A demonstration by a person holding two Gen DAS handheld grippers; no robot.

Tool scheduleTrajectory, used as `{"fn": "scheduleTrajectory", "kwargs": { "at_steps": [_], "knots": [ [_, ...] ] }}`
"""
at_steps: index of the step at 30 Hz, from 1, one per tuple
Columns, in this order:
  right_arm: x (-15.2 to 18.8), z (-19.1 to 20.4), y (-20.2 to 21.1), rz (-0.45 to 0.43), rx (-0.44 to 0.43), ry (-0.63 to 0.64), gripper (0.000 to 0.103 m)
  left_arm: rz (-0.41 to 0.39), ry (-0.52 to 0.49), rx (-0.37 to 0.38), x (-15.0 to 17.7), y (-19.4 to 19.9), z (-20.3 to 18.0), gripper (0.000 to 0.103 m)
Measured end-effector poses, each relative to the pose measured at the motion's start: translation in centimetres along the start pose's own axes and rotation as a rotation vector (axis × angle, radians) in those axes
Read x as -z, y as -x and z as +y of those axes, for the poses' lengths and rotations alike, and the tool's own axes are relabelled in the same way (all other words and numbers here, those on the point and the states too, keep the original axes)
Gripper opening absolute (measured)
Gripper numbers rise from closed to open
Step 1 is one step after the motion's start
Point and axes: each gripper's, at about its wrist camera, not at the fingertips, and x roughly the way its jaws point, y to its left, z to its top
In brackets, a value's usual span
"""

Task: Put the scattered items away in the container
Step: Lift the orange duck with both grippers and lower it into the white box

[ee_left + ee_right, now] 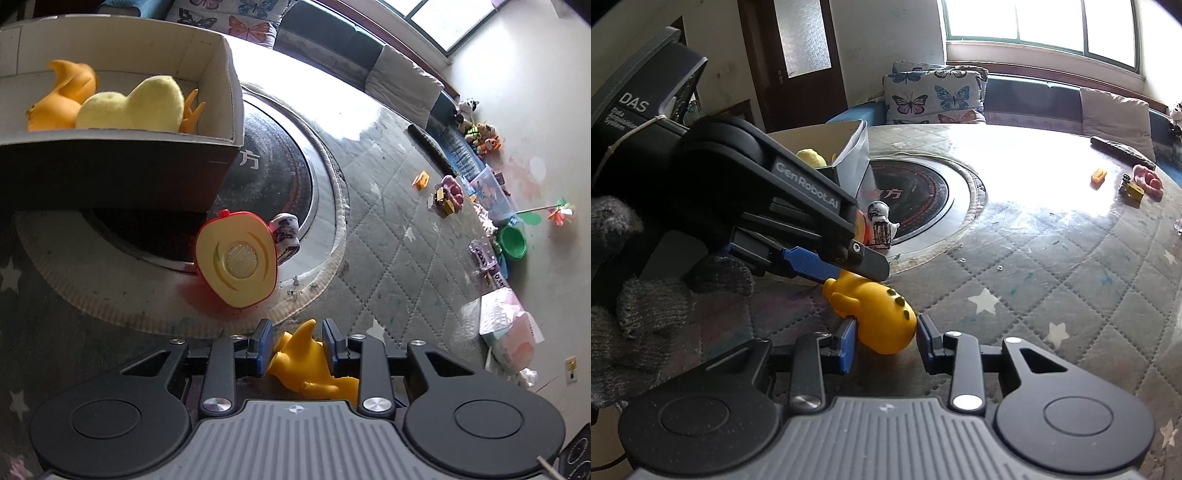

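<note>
Object in hand: a yellow-orange rubber toy animal [877,314], lying on its side on the quilted table cover [1052,266], near the edge of the round dark hotplate inset [923,192]. Both grippers are at it, one at each end.

Right gripper [886,341]: jaws narrowed about the rounded body; the left pad touches it, while the right pad looks to stand just off the skin, so we read contact but cannot confirm a firm pinch.

Left gripper [297,347]: jaws part-way open, flanking the pointed tail end. In the left wrist view a sliver of gap shows on each side, so we judge that it does not grip.

Handling, our judgement: the toy looks hollow, light and smooth-skinned, glossy under window light. It should squash under the pads without breaking, but the rounded belly may squirt out of a narrow pinch. The best hold is across the mid-body, where the sides are widest and most parallel, not the tapering tail.

Destination: the open cardboard box [229,74], standing on the hotplate inset near the toy. It already holds an orange toy [62,96] and a yellow plush chick [133,105].

Still outside: a toy peach half [238,262] and a small astronaut figure [881,221] just beside it.
</note>
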Motion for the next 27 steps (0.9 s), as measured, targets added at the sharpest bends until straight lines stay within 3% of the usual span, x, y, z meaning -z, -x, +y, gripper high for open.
{"fn": "scheduleTrajectory", "kwargs": {
  "at_steps": [16,27],
  "knots": [
    [-0.5,1.3,0.4,-0.004,-0.004,0.034,0.034,-0.075,0.022,0.048,0.5,2.5,1.3,0.024],
    [-5.6,3.7,-0.2,-0.091,-0.053,0.094,0.034,-0.213,0.023,0.027,-3.4,6.4,2.0,0.024]
  ]
}}
